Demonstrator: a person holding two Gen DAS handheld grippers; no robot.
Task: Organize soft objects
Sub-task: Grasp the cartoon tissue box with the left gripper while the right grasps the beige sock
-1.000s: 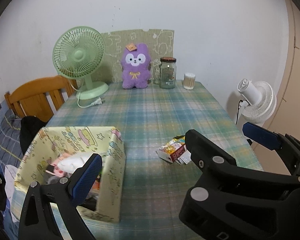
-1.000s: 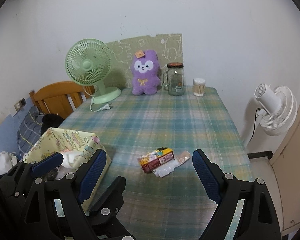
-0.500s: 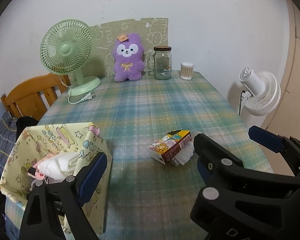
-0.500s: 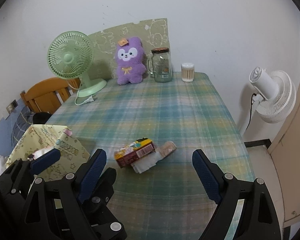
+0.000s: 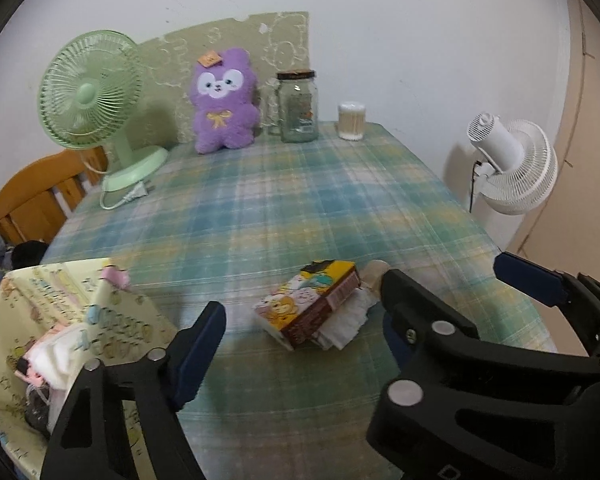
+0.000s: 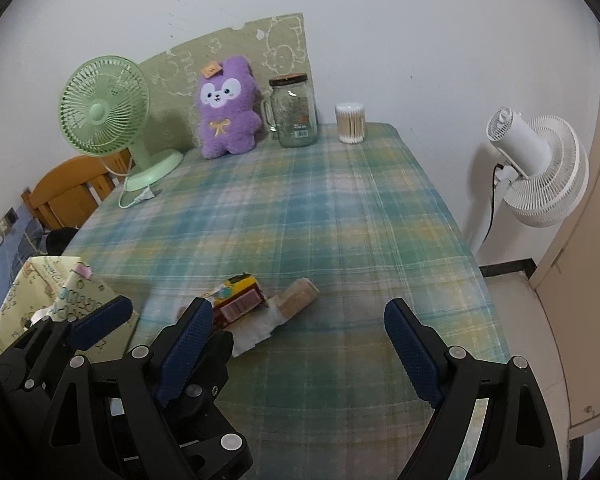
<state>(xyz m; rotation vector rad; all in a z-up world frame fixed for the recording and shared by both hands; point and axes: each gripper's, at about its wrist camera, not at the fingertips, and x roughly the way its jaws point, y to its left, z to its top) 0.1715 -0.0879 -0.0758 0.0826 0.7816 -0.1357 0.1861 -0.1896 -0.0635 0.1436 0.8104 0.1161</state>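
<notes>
**Tongs closing in on desk pile, nothing held**

Left tongs (image 5: 300, 320): jaws closing, nothing clamped; pads clear of everything. Right tongs (image 6: 300, 340): jaws wide apart, empty.

Task's things: carton (image 5: 312, 304) lying on white tissue pack (image 5: 348, 326), tan roll (image 6: 298, 298) just beside, all on desk (image 5: 300, 208). Pile sits just ahead of left tongs, roughly between its jaws; from right tongs, it lies ahead and left, partly behind left jaw. Carton's long axis runs diagonal, near-left to far-right.

Judgement: left hand nearer. Yellow bin (image 5: 52, 320), holding soft items, stands at left.
</notes>
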